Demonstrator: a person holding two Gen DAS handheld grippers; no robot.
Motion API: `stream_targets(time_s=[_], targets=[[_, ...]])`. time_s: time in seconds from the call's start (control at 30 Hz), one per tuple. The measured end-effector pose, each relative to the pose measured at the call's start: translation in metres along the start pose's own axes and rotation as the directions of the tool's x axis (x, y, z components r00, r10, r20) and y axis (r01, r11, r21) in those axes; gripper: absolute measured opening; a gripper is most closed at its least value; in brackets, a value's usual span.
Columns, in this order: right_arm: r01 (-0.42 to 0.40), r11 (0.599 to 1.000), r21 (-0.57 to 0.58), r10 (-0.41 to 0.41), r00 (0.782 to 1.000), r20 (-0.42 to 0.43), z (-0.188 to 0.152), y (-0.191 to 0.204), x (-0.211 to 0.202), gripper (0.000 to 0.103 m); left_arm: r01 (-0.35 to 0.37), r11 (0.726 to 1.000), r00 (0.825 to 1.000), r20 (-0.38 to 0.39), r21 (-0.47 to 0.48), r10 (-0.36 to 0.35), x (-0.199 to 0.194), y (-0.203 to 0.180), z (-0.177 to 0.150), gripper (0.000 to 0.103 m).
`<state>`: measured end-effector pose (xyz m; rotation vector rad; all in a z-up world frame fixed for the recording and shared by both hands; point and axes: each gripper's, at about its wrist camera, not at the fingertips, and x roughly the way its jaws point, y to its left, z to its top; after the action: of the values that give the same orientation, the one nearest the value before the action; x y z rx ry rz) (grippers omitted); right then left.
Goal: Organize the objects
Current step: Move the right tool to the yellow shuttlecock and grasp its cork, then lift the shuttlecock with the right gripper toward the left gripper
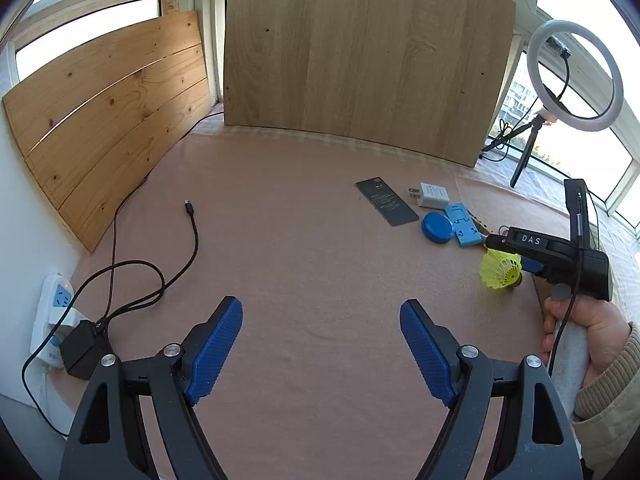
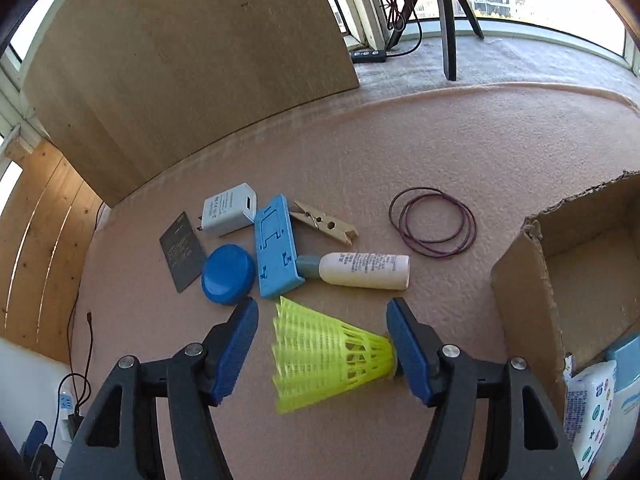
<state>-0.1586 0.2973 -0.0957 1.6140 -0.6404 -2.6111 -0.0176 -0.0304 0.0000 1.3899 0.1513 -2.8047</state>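
Observation:
A yellow shuttlecock (image 2: 328,354) lies on its side on the pink cloth between the open fingers of my right gripper (image 2: 322,312); its cork end touches the right finger (image 2: 404,340). It also shows in the left wrist view (image 1: 502,269), under the right gripper (image 1: 520,242). Beyond it lie a blue round lid (image 2: 228,280), a blue plastic stand (image 2: 276,246), a white charger (image 2: 229,208), a dark card (image 2: 182,252), a wooden clothespin (image 2: 326,222), a white bottle (image 2: 362,271) and a purple wire ring (image 2: 434,222). My left gripper (image 1: 321,308) is open and empty over bare cloth.
An open cardboard box (image 2: 520,280) with packets inside stands at the right. Wooden boards (image 1: 360,48) lean at the back. A power strip (image 1: 52,320) with a black adapter and a black cable (image 1: 192,236) lies at the left. A ring light (image 1: 574,76) stands on a tripod.

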Motion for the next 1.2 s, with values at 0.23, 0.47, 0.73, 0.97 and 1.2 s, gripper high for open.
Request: stream_targets(time_s=[0.23, 0.47, 0.73, 0.97, 1.2], targets=[[-0.241, 0.962, -0.127, 0.228, 0.968, -0.105, -0.053, 0.06, -0.014, 0.063, -0.007, 1.0, 1.0, -0.013, -0.026, 0.007, 0.009, 0.012, 0.002, 0.084], [0.081, 0.972, -0.222, -0.059, 0.993, 0.104, -0.056, 0.043, -0.073, 0.063, 0.01, 1.0, 1.0, -0.021, -0.025, -0.01, 0.014, 0.007, -0.002, 0.084], [0.23, 0.931, -0.284, -0.219, 0.973, 0.07, -0.08, 0.016, -0.062, 0.063, 0.045, 0.999, 0.999, -0.028, 0.01, -0.045, 0.015, -0.014, -0.007, 0.084], [0.241, 0.939, -0.245, -0.236, 0.97, 0.05, -0.081, 0.003, -0.036, 0.012, 0.041, 0.999, 0.998, -0.038, 0.027, -0.04, 0.014, -0.019, -0.014, 0.084], [0.181, 0.947, -0.267, -0.174, 0.984, 0.049, -0.088, 0.003, -0.042, 0.001, 0.027, 1.0, 0.998, -0.065, 0.009, -0.026, 0.026, -0.014, -0.021, 0.084]])
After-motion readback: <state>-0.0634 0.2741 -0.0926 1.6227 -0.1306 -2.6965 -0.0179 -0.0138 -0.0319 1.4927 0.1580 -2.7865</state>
